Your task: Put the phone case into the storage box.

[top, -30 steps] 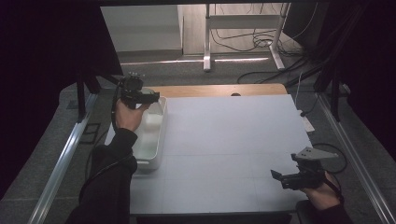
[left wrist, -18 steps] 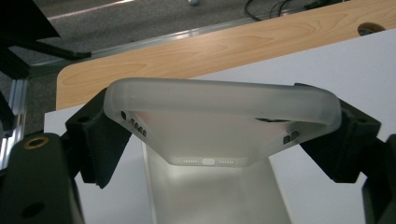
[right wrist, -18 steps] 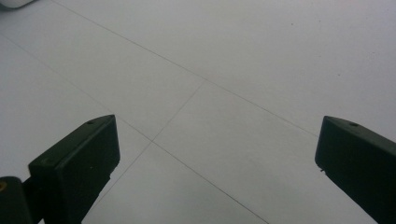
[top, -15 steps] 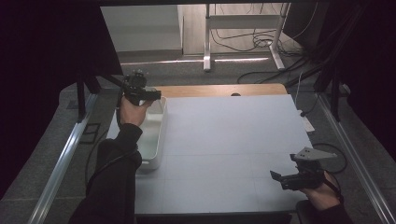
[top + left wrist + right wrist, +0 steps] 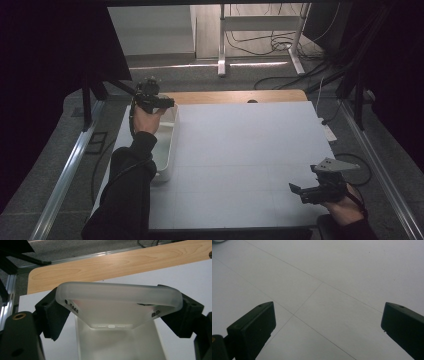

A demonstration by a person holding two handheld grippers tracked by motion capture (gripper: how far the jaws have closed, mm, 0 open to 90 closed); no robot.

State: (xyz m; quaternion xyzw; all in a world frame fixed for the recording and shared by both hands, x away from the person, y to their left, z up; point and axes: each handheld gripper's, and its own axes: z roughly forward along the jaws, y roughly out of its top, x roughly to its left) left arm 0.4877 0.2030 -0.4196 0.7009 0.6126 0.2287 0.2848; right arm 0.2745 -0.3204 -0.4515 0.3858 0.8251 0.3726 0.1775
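A frosted, translucent phone case (image 5: 117,293) is clamped crosswise between the jaws of my left gripper (image 5: 120,305), which is shut on its two long edges. In the high view that left gripper (image 5: 159,102) hovers over the far end of a white plastic bin (image 5: 168,159) at the table's left side. The bin's inside (image 5: 120,347) lies directly below the case. My right gripper (image 5: 306,192) rests low near the front right corner of the white table (image 5: 240,150). Its jaws stand wide open with nothing between them in the right gripper view (image 5: 328,312).
A strip of bare wood (image 5: 235,96) runs along the table's far edge behind the white surface. Metal frame rails (image 5: 65,175) flank the table on both sides. Cables (image 5: 280,45) and a stand's legs lie on the floor beyond.
My left hand with the case has shifted a little to the right and slightly down over the bin's far end. The right hand has stayed put.
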